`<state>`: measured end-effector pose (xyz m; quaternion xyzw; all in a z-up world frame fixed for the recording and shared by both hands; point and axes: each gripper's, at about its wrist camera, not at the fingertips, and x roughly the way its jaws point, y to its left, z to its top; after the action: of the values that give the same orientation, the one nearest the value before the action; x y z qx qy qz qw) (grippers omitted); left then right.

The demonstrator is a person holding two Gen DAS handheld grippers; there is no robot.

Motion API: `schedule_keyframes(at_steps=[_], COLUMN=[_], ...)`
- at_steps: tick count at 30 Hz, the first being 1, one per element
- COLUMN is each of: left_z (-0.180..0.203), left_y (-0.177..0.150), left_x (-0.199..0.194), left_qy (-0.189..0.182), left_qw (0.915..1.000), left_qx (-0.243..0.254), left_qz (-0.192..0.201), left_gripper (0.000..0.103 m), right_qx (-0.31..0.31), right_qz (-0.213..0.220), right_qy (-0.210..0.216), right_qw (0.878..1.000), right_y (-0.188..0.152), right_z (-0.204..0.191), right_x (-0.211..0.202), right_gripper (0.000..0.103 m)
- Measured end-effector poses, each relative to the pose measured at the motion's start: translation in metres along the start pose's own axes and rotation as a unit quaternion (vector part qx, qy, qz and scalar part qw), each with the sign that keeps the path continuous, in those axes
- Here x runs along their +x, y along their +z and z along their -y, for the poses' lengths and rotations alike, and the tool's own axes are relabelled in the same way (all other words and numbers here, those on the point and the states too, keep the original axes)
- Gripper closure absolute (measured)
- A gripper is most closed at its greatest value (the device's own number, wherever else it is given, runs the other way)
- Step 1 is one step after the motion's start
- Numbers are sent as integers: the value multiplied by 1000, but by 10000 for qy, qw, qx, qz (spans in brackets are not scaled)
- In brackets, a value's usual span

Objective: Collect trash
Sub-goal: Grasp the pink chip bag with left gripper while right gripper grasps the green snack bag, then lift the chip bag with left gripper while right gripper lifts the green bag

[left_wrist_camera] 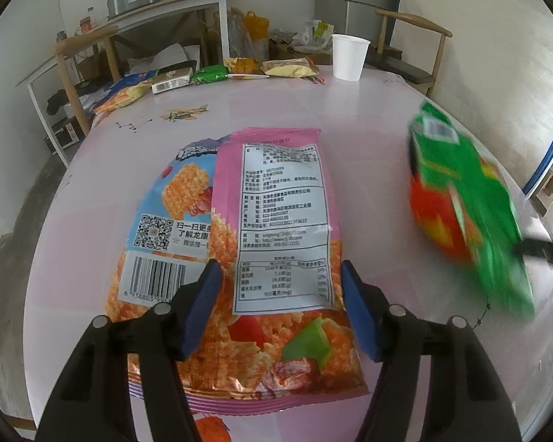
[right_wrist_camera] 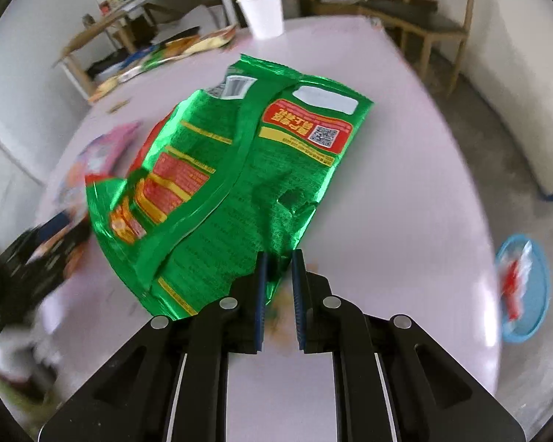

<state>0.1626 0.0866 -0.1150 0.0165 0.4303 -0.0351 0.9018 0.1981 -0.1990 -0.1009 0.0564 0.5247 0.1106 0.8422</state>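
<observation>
The pink table (left_wrist_camera: 350, 118) fills most of both views. At its far edge stand a white paper cup (left_wrist_camera: 349, 57) and a row of other snack wrappers (left_wrist_camera: 239, 68). On the floor to the right of the table, in the right wrist view, lies a blue tray (right_wrist_camera: 527, 291) with some trash in it.

Near me, flat on the table, is the pink snack bag (left_wrist_camera: 280, 221), overlapping a blue one (left_wrist_camera: 173, 213) at its left. My left gripper (left_wrist_camera: 280, 309) has its fingers spread on both sides of the pink bag's near part; I cannot tell if they touch it.

My right gripper (right_wrist_camera: 278, 287) has its fingers pressed almost together, pinching the torn near edge of the green foil bag (right_wrist_camera: 239, 169), which looks lifted and is blurred.

The danger I see: the right grip holds only a thin ragged corner, so the foil may tear or slip out during carrying. On the left, closing may catch both bags, or slide on the smooth film.
</observation>
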Motion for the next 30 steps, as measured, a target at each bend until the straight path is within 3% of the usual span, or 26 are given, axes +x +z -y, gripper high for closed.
schedule_keyframes(at_steps=[4,6,7,10,11,12,17,21,27,30], left_z=[-2,-3,-4,-10,-12,-17,-40,-50,-43,-27], left_y=[0,0,0,2,2,2,2,6,15,18], left_x=[-1,-1,-1,-1,-1,-1,-2,-21,-68,-76], left_qy=[-59,-136,-126,-378,-482,-677,-1318,-1660,-2237,-2465], left_qw=[10000,9999,9999,9991,9985,9969,9839,9746,9609,9575], left_qx=[-36,-16,-26,-183,-253,-410,-1201,-1506,-1553,-1409], left_qz=[39,95,95,91,77,20,-126,41,492,508], left_gripper=[45,68,70,80,83,93,99,101,102,102], right_qx=[352,591,733,1216,1334,1505,1803,2007,1971,1944], right_qz=[-28,-60,-59,-65,-53,-41,-93,-131,-156,-166], right_qy=[484,769,895,1425,1544,1721,2013,2258,2362,2430], right_qw=[9982,9953,9933,9823,9789,9735,9628,9532,9514,9502], right_y=[-15,-19,-19,-22,-27,-28,-20,-16,-13,-11], right_z=[13,20,24,37,39,43,47,49,49,44], right_x=[-9,-11,-13,-15,-16,-16,-8,-1,0,4], right_gripper=[92,92,92,81,72,67,64,60,58,58])
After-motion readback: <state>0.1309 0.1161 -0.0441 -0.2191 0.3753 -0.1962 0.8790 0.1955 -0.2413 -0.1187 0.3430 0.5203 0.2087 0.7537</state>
